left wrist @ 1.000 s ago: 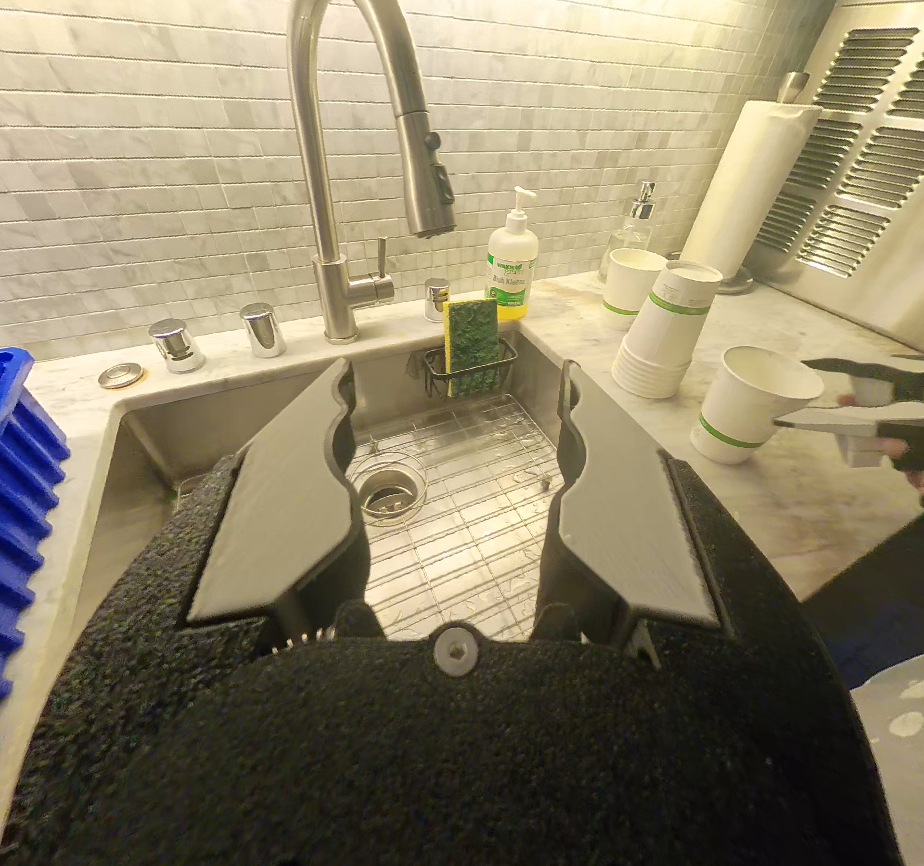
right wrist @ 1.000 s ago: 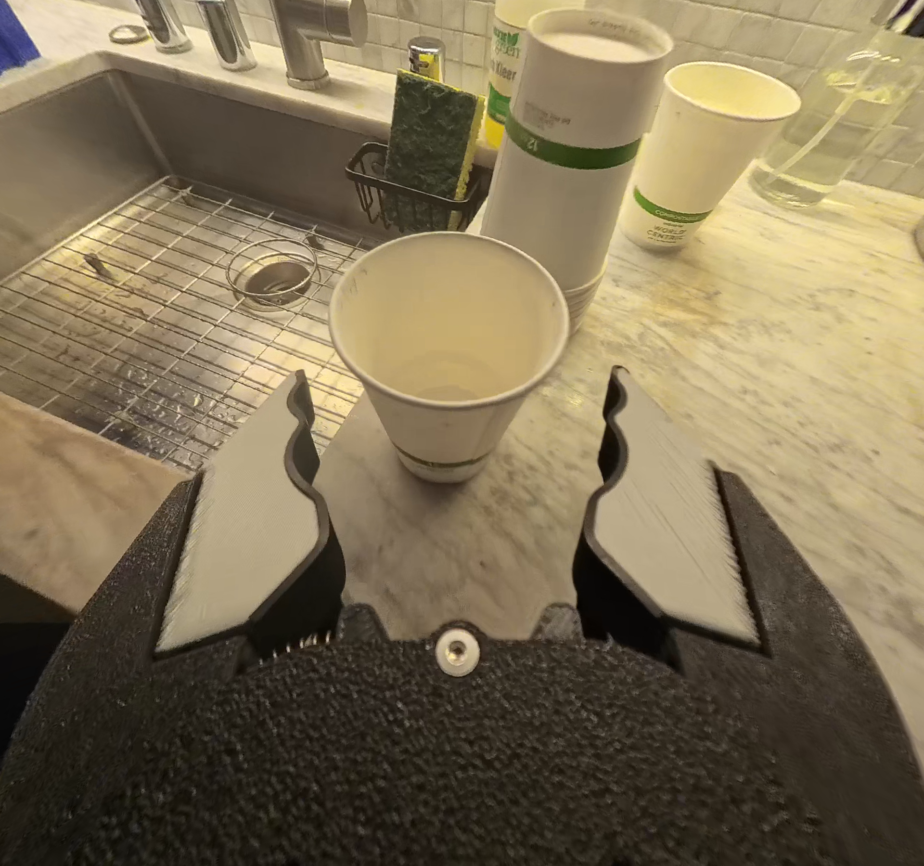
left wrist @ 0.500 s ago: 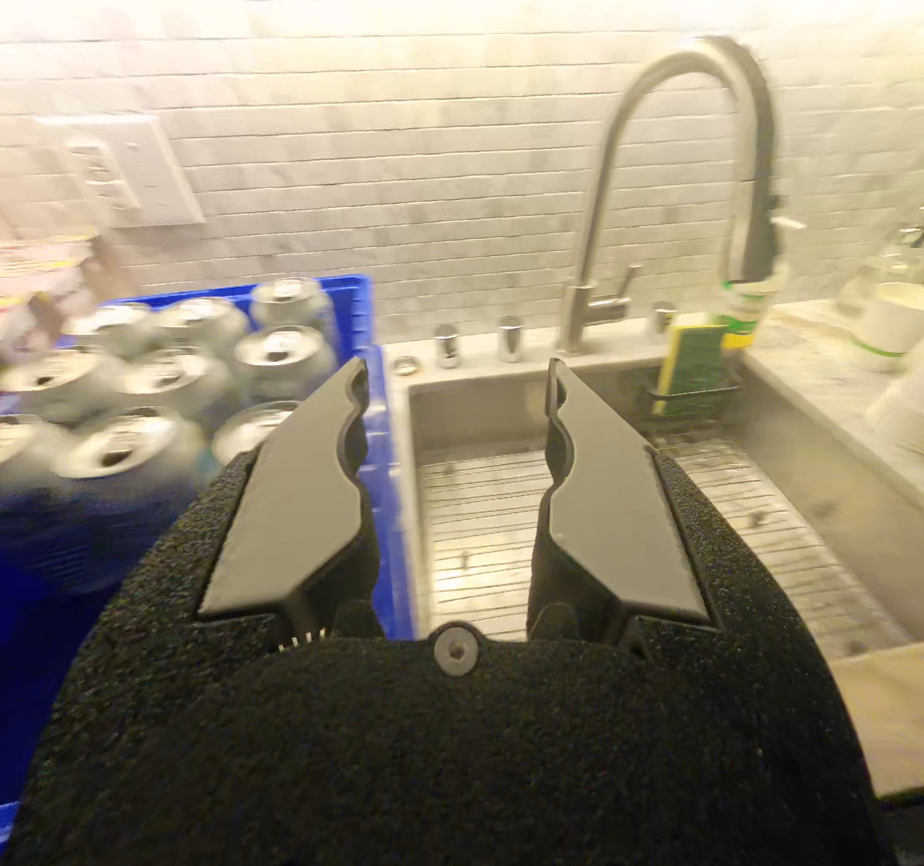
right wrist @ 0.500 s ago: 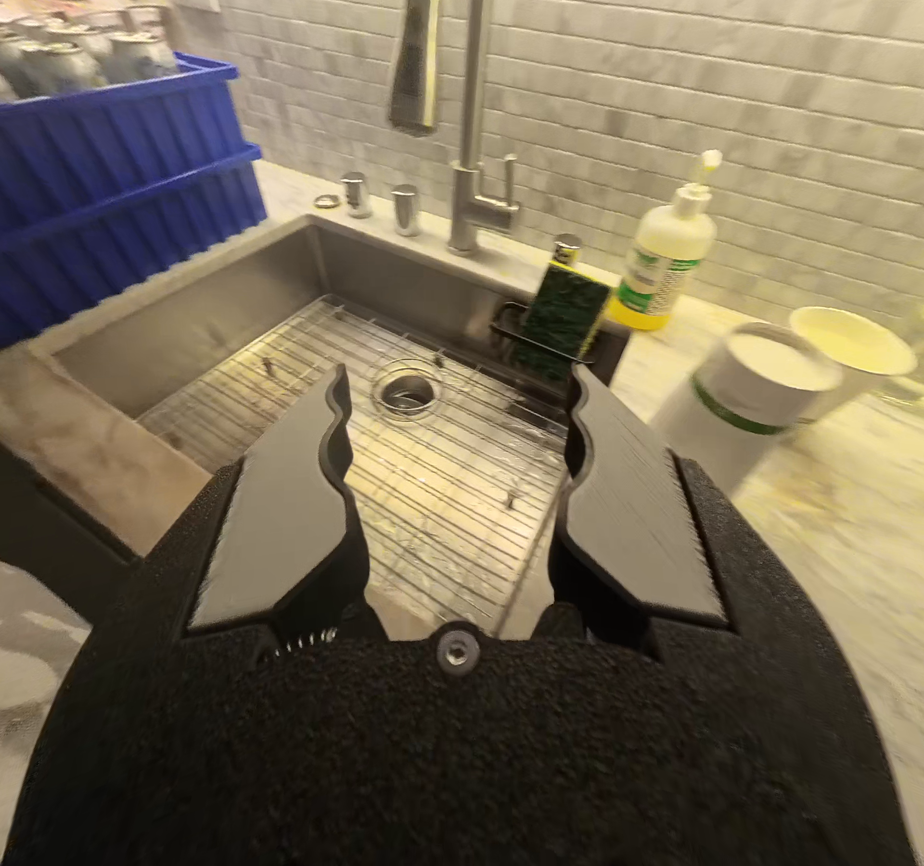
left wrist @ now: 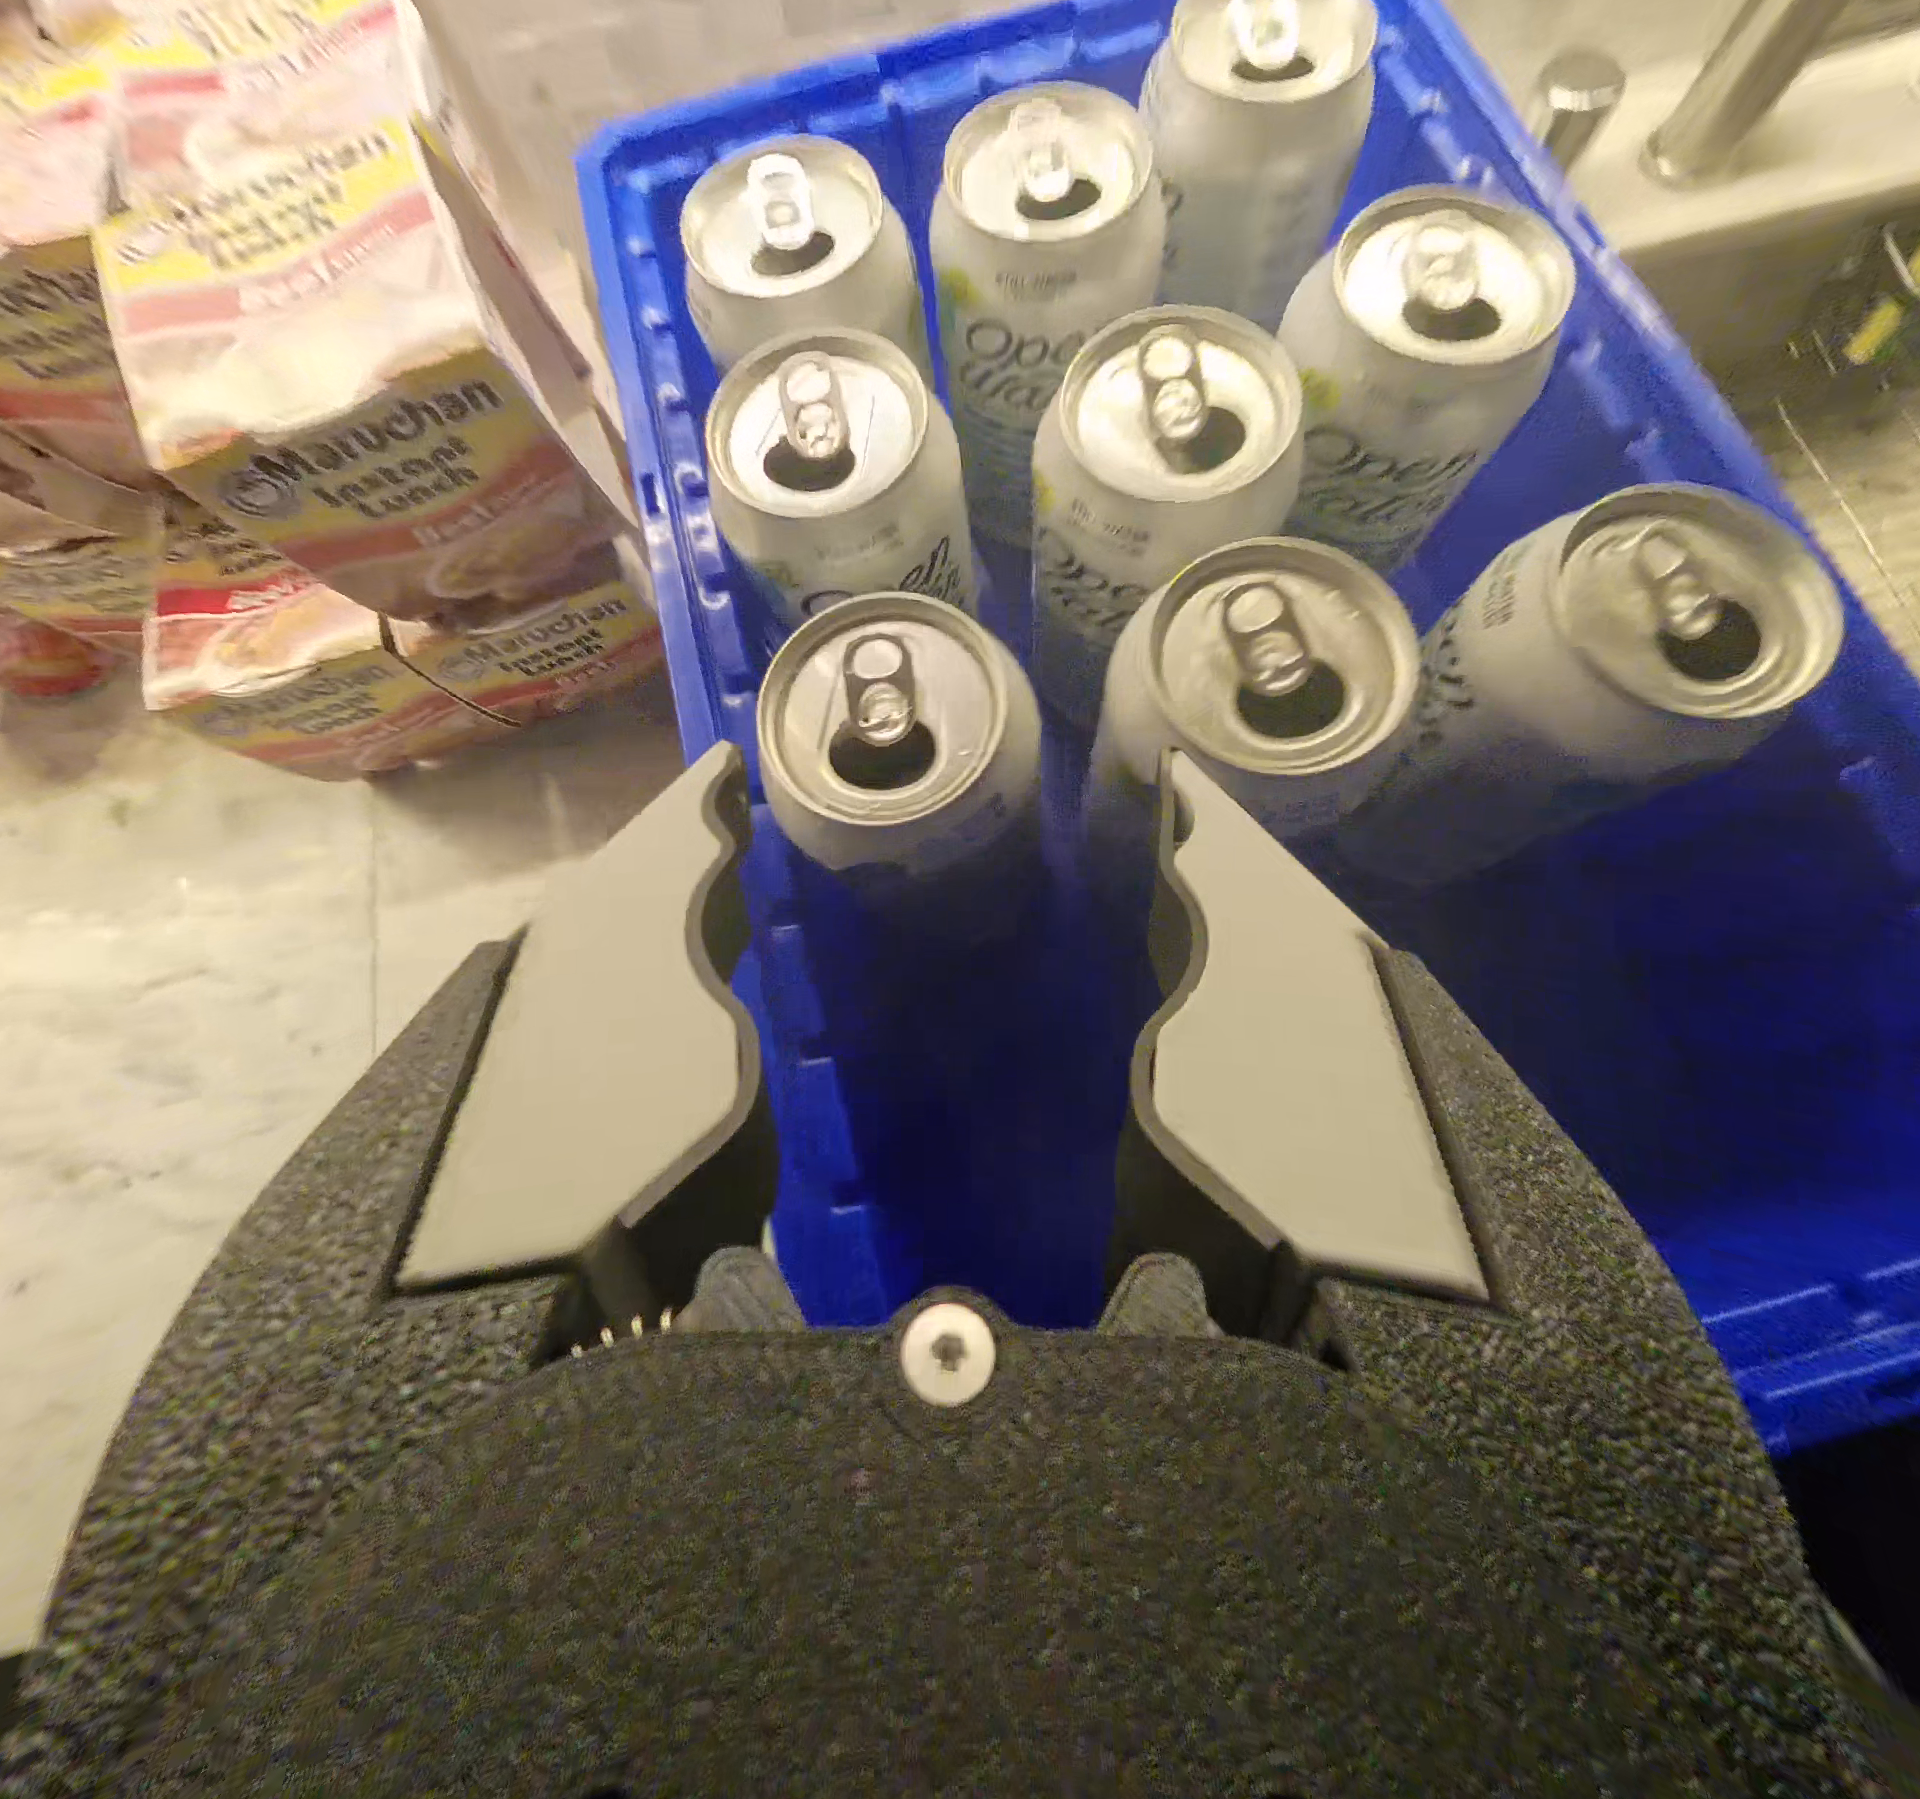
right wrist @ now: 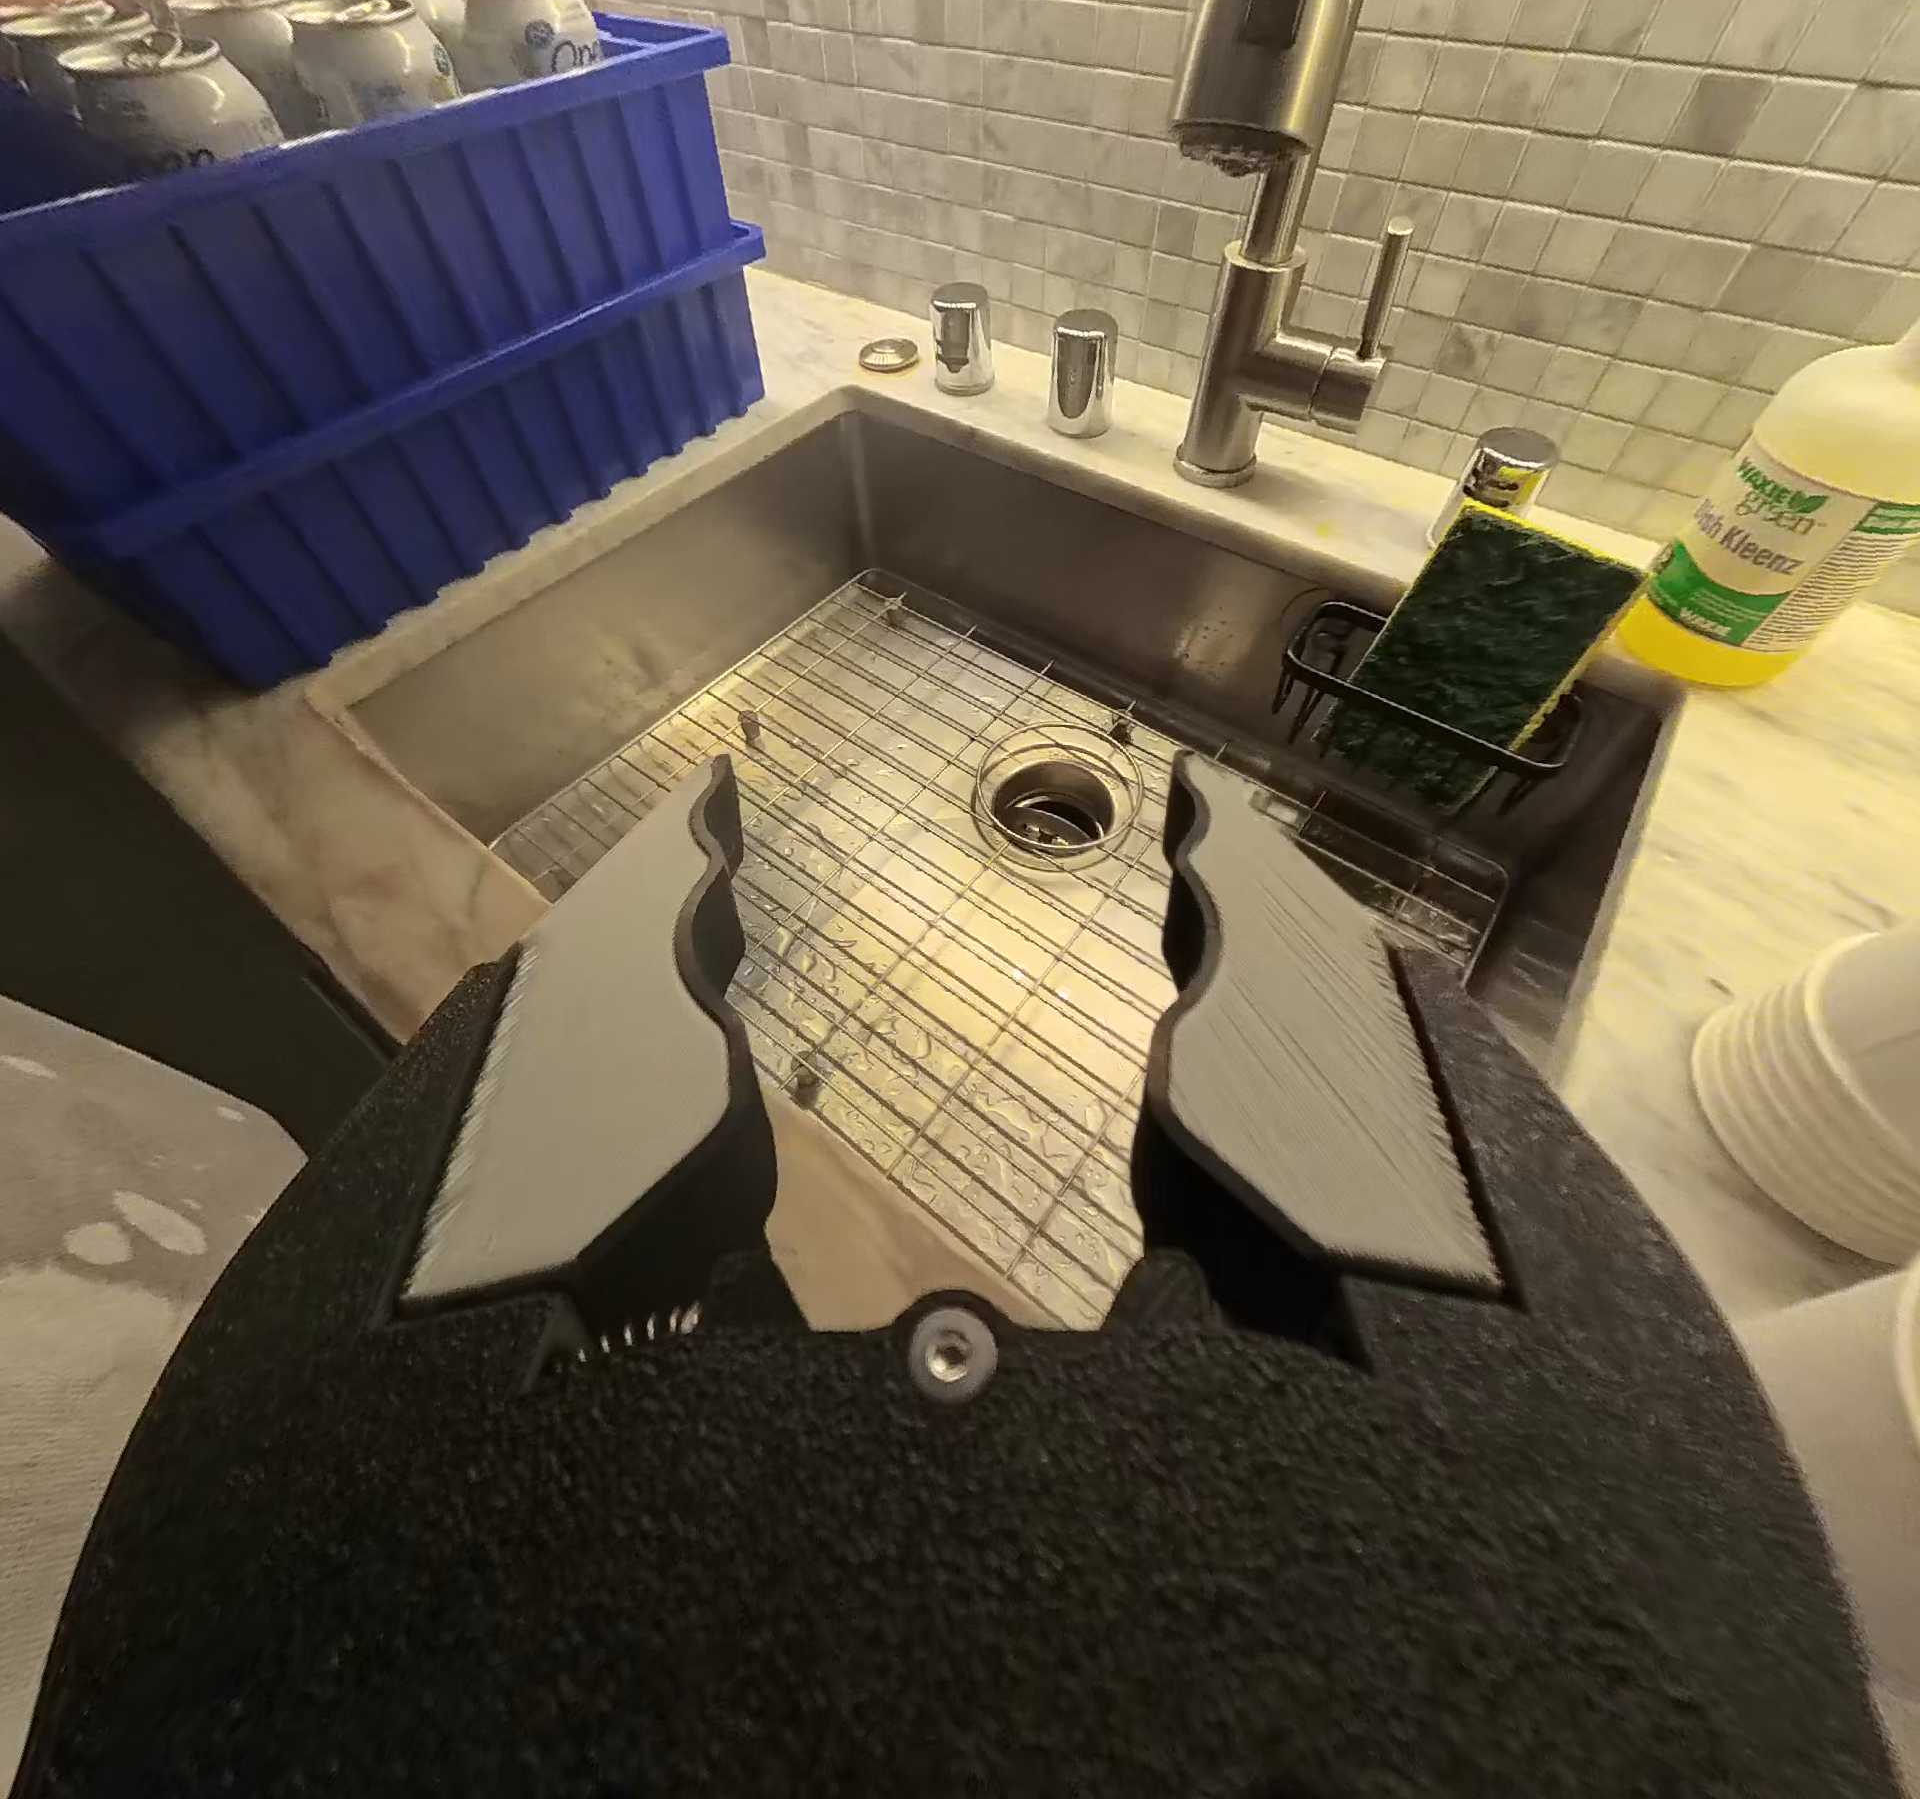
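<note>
Blue crate (left wrist: 1714, 1074) w/ opened cans (left wrist: 899, 726) by noodle boxes (left wrist: 343, 461); sink (right wrist: 665, 606), faucet (right wrist: 1262, 191), sponge (right wrist: 1475, 648).

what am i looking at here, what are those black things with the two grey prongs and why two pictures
Each black thing is a hand-held pair of tongs with a camera on it looking along its two fingers; a person holds one in each hand.

The left tongs are open and empty, above a blue crate of opened drink cans; the nearest can sits just ahead of them. Food cartons are stacked beside the crate.

The right tongs are open and empty above a steel sink with a faucet, sponge and soap bottle.
</note>
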{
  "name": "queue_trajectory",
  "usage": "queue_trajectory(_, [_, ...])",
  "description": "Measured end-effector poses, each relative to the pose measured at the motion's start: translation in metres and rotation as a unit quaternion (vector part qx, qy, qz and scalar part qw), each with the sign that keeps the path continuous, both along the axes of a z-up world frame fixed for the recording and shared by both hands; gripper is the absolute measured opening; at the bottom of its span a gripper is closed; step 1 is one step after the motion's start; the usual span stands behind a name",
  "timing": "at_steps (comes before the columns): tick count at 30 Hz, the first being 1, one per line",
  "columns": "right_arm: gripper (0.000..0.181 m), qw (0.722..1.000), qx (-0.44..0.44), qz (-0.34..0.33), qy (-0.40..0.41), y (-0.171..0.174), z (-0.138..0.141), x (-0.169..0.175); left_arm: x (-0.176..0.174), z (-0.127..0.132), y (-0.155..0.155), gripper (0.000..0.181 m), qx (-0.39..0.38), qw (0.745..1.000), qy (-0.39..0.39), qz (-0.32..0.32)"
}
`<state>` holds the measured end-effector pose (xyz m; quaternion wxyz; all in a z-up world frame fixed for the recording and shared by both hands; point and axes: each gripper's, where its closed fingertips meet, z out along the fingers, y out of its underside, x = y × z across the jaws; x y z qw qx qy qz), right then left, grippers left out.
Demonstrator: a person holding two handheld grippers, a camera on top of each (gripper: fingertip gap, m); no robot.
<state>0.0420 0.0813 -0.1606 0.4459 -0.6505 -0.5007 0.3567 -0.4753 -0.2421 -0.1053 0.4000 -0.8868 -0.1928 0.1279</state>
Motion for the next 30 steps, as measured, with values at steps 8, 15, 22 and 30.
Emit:
queue_trajectory(8, [0.08, 1.0, -0.021, -0.01, -0.021, -0.012, -0.012, -0.008, -0.017, -0.036, 0.016, 0.078, -0.084, 0.99, -0.024, -0.113])
queue_trajectory(15, [0.079, 0.999, -0.029, -0.01, -0.038, -0.02, -0.018, -0.014, -0.016, -0.05, 0.023, 0.074, -0.165, 0.97, -0.012, -0.18])
queue_trajectory(22, [0.078, 0.999, -0.024, -0.005, -0.045, -0.025, -0.017, -0.024, -0.02, -0.062, 0.018, 0.078, -0.207, 0.96, -0.016, -0.189])
queue_trajectory(30, [0.078, 0.998, -0.025, -0.002, -0.05, -0.028, -0.02, -0.027, -0.02, -0.053, 0.016, 0.076, -0.179, 0.966, -0.001, -0.185])
